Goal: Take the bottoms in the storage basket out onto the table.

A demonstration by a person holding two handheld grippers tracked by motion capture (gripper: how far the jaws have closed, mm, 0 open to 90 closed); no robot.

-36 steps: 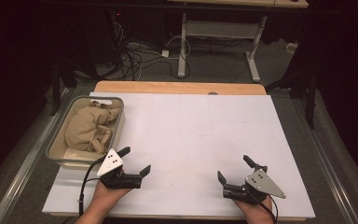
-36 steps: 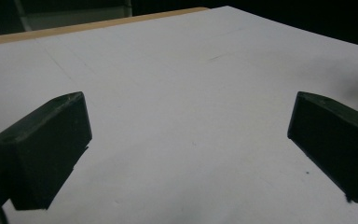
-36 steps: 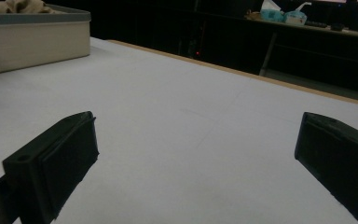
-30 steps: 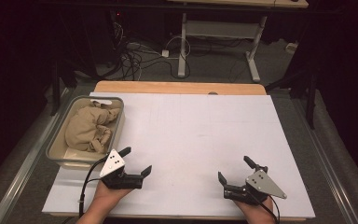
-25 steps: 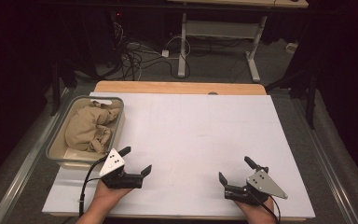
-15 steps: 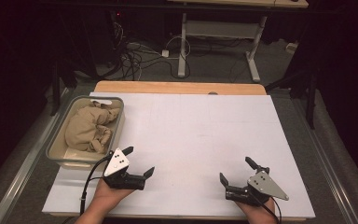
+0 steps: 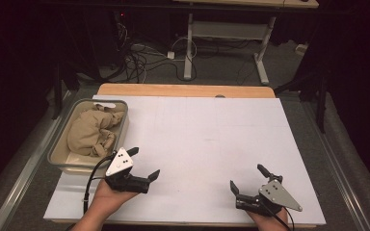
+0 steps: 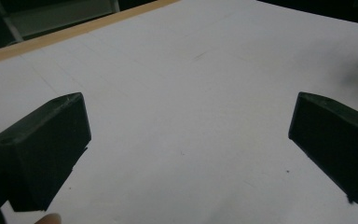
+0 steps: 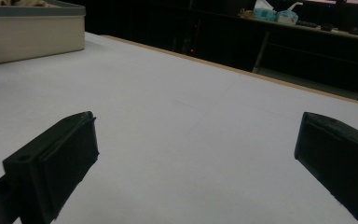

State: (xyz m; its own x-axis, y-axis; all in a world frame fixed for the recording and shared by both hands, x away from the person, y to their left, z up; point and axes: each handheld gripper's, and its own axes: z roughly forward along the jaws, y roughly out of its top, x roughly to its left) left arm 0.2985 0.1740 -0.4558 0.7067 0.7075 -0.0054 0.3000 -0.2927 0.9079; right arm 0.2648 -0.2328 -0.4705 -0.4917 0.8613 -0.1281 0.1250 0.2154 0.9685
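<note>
Lifted and tilted slightly since a second ago, the left gripper (image 7: 142,164) has its jaws spread wide over bare white tabletop (image 7: 207,139), nothing between them; the right gripper (image 7: 248,180), jaws likewise parted and empty, has barely shifted near the front edge. Work appears to be at its very start: the tan cloth (image 7: 92,132) lies bunched in the grey bin (image 7: 120,135) at the table's left side (just beyond the left gripper), untouched, with lifting it out seemingly still ahead. Folds bury most of the cloth, so its shape is hard to make out, and both forearms are cut off at the bottom edge.
</note>
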